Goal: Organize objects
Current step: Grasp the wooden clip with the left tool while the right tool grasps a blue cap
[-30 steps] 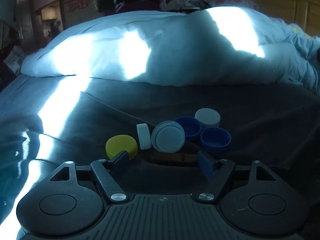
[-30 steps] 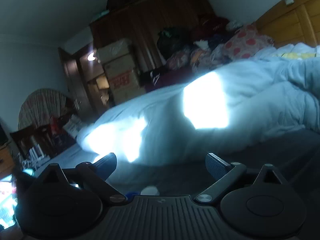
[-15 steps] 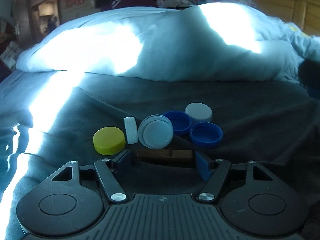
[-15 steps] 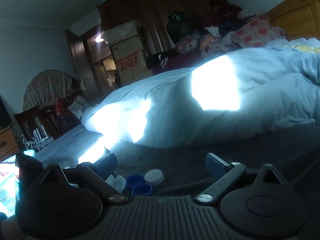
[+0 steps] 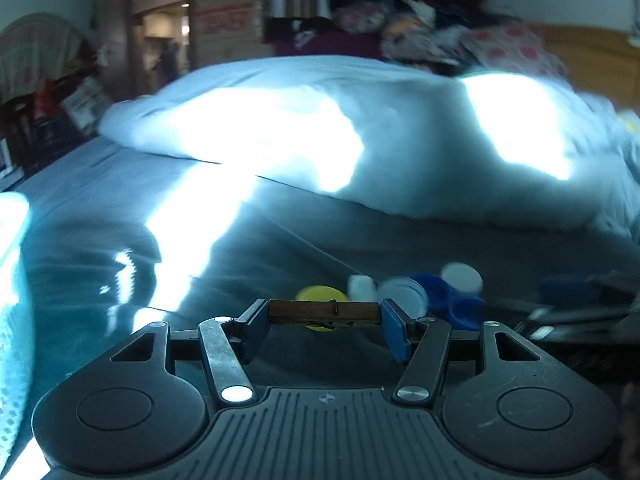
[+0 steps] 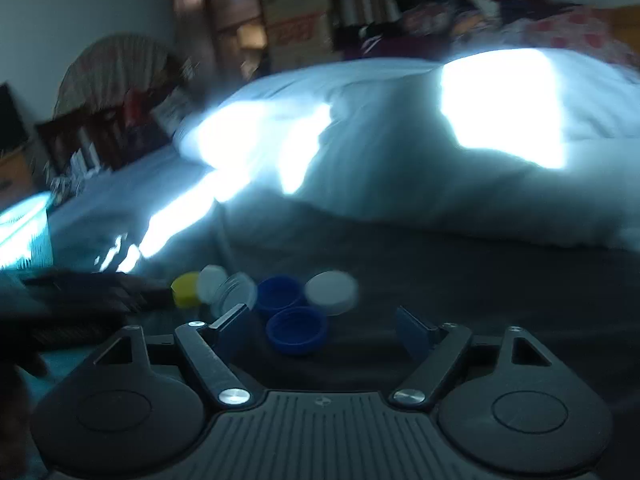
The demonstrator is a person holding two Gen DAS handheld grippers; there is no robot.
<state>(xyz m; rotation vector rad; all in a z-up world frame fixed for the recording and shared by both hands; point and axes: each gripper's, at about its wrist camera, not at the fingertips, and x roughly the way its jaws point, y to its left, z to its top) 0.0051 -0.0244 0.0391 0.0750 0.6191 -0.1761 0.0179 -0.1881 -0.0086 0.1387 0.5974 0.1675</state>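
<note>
My left gripper is shut on a wooden clothespin, held crosswise between its blue pads above the dark bedsheet. Behind it lies a cluster of bottle caps: a yellow cap, white caps and blue caps. My right gripper is open and empty, low over the sheet just short of the caps. A blue cap lies open side up between its fingers. Beyond it are another blue cap, a white cap, a clear lid and the yellow cap.
A bunched pale blue duvet lies across the bed behind the caps. A light mesh basket stands at the far left edge; it also shows in the right wrist view. Stacked boxes and a dark wardrobe stand behind the bed.
My left gripper closed on the clothespin and lifted it off the sheet, moving left. My right gripper came down and forward to the caps.
</note>
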